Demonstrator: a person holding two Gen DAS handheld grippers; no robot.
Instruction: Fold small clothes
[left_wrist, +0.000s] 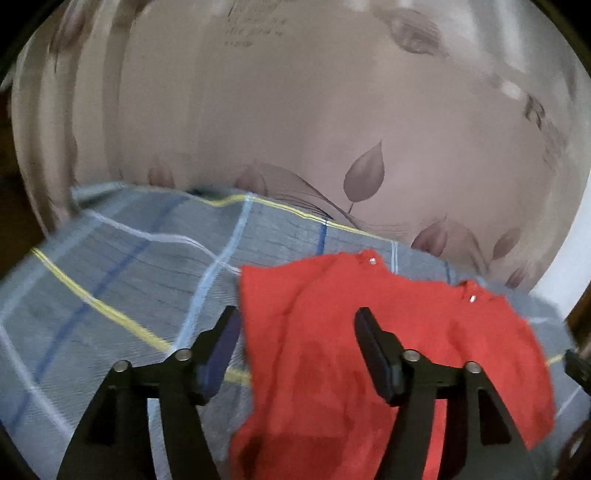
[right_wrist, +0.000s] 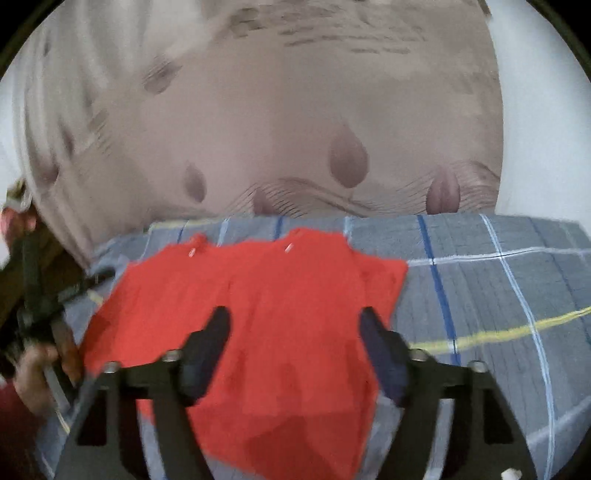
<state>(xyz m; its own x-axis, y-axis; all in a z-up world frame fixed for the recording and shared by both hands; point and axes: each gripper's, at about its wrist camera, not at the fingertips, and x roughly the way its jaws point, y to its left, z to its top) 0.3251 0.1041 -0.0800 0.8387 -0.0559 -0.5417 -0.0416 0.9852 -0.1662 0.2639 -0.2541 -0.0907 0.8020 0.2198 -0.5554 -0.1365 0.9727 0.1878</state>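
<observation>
A small red garment (left_wrist: 332, 314) lies spread on a grey plaid blanket (left_wrist: 110, 277), with two white snaps (left_wrist: 372, 261) along its far edge. My left gripper (left_wrist: 297, 315) hovers open over the garment's left part, one finger past its left edge, nothing pinched between the pads. In the right wrist view the same red garment (right_wrist: 288, 288) lies flat below my right gripper (right_wrist: 295, 314), which stands open above the cloth's right half and holds nothing. The picture is blurred.
The plaid blanket (right_wrist: 498, 295) stretches wide to the right of the garment. Behind it hangs beige cloth with a leaf print (left_wrist: 295, 110). A person's hand (right_wrist: 33, 380) with the other gripper shows at the left edge of the right wrist view. A white wall (right_wrist: 546, 147) is at the right.
</observation>
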